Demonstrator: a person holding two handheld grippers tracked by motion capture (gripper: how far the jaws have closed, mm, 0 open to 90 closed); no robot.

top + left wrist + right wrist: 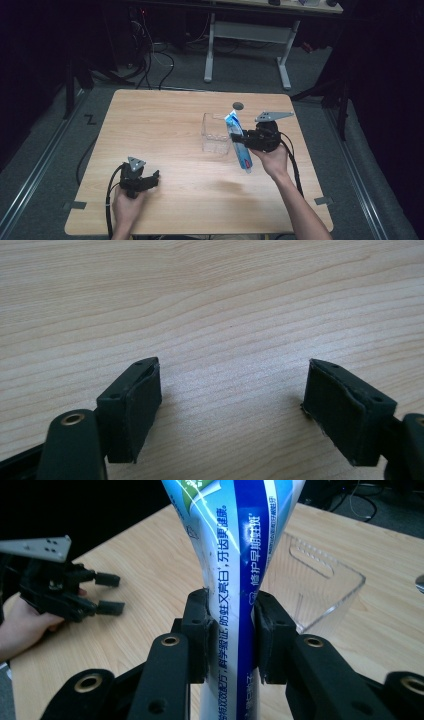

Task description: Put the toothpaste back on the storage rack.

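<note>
Left hand-held gripper [150, 178]: nearest you, at about 7 o'clock on the bench [165, 125]. Its jaws stand wide apart over bare wood with nothing between them, as the left gripper view shows. You seem to be parking it there to leave the other hand room.

Right hand-held gripper [231, 630]: at about 3 o'clock, clamped on the toothpaste tube [235, 555]. The pads pinch the tube across its flat middle, so the body dents in at the jaws and widens above them. Gripping it there likely keeps the tube from swinging as you carry it.

Toothpaste tube: held off the bench in your right hand-held gripper, tilted, one end toward you and the other reaching toward 12 o'clock, just beside the clear box [216, 134].

Clear box: past the tube, near the bench's centre, at 9 o'clock from your right hand [274, 161]. It stands open at the top with nothing visible inside, so it looks like the place meant for the tube.

Dark disc [238, 105]: farthest, toward 12 o'clock beyond the box, lying flat on the bench; what it is cannot be told.
</note>
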